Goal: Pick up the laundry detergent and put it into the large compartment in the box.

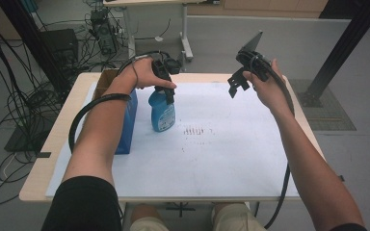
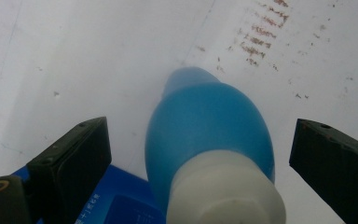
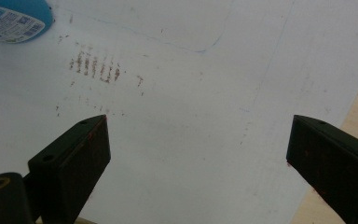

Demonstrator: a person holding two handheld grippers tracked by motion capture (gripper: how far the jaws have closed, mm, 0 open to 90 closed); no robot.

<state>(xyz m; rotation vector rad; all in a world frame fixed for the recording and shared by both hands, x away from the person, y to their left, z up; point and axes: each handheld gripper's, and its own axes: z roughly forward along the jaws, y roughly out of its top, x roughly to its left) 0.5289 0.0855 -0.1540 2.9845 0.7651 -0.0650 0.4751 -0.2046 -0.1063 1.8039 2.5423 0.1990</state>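
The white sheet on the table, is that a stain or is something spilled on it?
Nothing looks wet or spilled. The white sheet carries rows of short reddish-brown marks near its middle, right of the upright blue bottle. They look like dry smudges; the right claw's view shows them too.

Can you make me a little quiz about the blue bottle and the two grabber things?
1. True or false: the left gripper is squeezed shut on the blue bottle.
2. What stands right beside the bottle, on the person's left? A) blue box B) red cup C) green bowl
3. What does the right gripper hold?

Key:
1. False. Its jaws stand wide apart, one on each side of the bottle's white cap.
2. A, the blue box.
3. Nothing; its jaws are open above the white sheet.
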